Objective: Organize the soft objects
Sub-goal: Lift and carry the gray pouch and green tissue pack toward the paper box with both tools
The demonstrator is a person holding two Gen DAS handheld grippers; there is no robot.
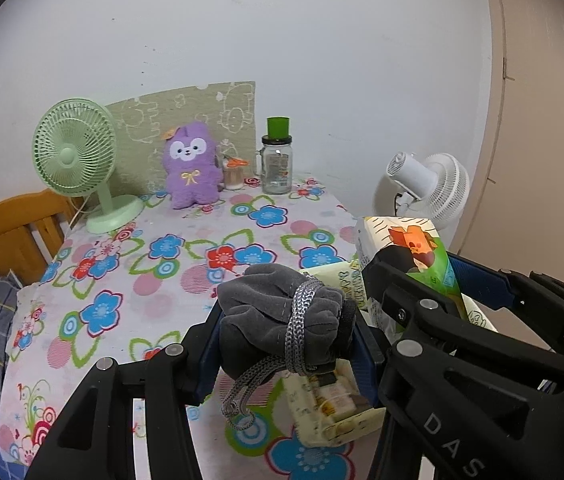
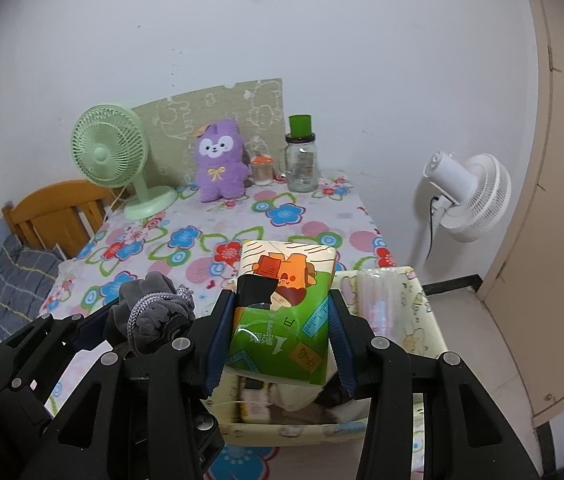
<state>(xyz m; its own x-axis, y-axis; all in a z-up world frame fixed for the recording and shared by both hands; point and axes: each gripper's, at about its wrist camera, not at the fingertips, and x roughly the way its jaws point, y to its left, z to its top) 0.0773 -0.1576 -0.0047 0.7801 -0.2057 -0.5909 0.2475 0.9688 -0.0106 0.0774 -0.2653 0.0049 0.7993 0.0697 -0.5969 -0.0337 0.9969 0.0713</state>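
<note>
Above the yellow box (image 2: 422, 320), we grip a tissue pack (image 2: 282, 312) in our right gripper (image 2: 277, 344) and a grey pouch (image 1: 277, 320) in our left gripper (image 1: 286, 344); crowding together could jam both drops.

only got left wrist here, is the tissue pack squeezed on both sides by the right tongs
observer: yes, the right tongs pinch the tissue pack by both long sides, with the blue pads pressed in.
operator: whats under it
observer: an open cartoon-print box sits directly below the pack.
operator: anything in there
observer: a clear-wrapped bundle lies along its right side. What lies beneath the pack is mostly hidden.
</note>
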